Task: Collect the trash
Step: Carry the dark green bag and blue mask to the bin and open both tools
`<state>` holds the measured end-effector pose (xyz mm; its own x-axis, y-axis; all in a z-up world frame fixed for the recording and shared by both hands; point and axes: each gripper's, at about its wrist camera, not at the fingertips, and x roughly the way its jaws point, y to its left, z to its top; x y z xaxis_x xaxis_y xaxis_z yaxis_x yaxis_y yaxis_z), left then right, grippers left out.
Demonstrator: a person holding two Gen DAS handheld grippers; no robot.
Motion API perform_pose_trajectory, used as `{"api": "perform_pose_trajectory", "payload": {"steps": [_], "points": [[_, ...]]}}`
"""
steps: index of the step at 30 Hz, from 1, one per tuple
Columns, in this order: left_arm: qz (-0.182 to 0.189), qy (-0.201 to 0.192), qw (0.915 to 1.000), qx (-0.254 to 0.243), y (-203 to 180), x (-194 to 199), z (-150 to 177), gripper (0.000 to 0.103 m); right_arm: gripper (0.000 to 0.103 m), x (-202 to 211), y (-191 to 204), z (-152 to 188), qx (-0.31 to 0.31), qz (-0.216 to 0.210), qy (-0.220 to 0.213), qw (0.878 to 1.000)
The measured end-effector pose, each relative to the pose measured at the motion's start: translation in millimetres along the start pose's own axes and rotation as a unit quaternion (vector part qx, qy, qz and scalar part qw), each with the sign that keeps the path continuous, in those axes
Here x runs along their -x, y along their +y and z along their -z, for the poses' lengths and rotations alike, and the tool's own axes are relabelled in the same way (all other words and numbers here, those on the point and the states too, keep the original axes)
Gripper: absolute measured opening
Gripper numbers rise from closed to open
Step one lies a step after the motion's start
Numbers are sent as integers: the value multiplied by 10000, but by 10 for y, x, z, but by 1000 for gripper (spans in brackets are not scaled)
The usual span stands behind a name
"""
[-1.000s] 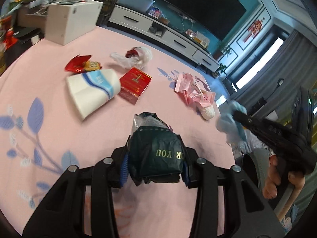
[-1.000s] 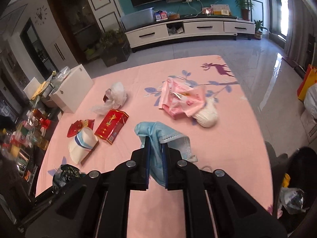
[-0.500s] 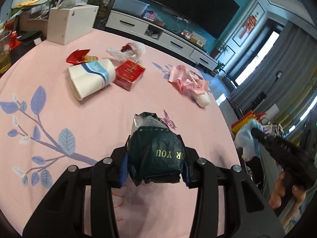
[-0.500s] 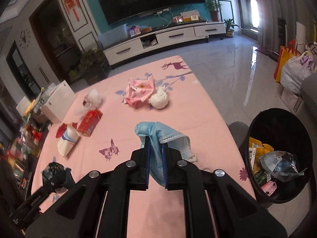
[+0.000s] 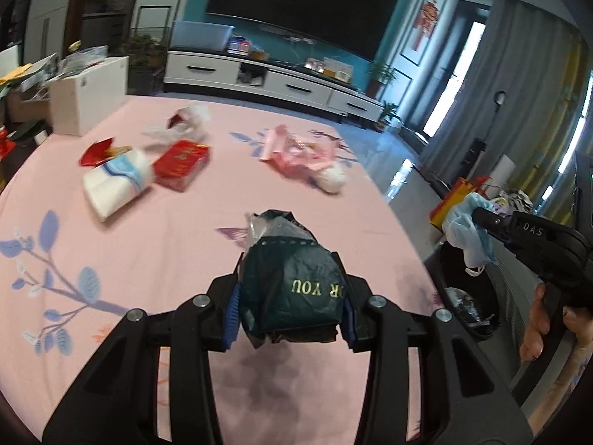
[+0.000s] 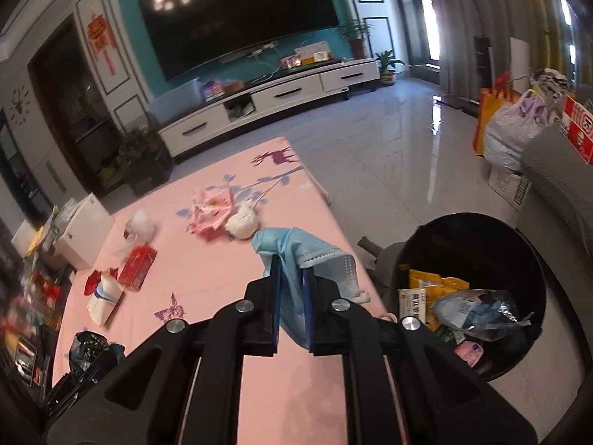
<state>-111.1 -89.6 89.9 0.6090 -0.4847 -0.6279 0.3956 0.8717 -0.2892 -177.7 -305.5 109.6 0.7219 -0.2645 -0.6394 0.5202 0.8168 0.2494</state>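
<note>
Left tool point(image 5: 291, 309): clamped on dark green crumpled plastic bag point(image 5: 292, 289), above pink floral desk point(image 5: 148, 244). Far left on desk: white paper cup point(image 5: 116, 185), red carton point(image 5: 181, 163), pink wrapper point(image 5: 300, 155). Right tool point(image 6: 292, 307): pinching light blue face mask point(image 6: 296, 256), just left of round black trash bin point(image 6: 481, 259).

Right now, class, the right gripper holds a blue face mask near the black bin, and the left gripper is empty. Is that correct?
Not quite. The left gripper is not empty: the left wrist view shows it shut on a dark green bag. The rest stands: the right gripper holds the blue face mask near the black bin.
</note>
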Motion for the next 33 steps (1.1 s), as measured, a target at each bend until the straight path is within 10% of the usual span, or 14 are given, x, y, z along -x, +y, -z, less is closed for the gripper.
{"api": "perform_pose_trajectory", "payload": {"steps": [13, 33], "points": [[788, -339, 9919, -940, -1292, -92, -107, 43, 12, 468, -800, -101, -870, 885, -776, 9892], [1347, 401, 9683, -2065, -2534, -921, 247, 44, 13, 265, -1863, 41, -2184, 1122, -174, 9692]]}}
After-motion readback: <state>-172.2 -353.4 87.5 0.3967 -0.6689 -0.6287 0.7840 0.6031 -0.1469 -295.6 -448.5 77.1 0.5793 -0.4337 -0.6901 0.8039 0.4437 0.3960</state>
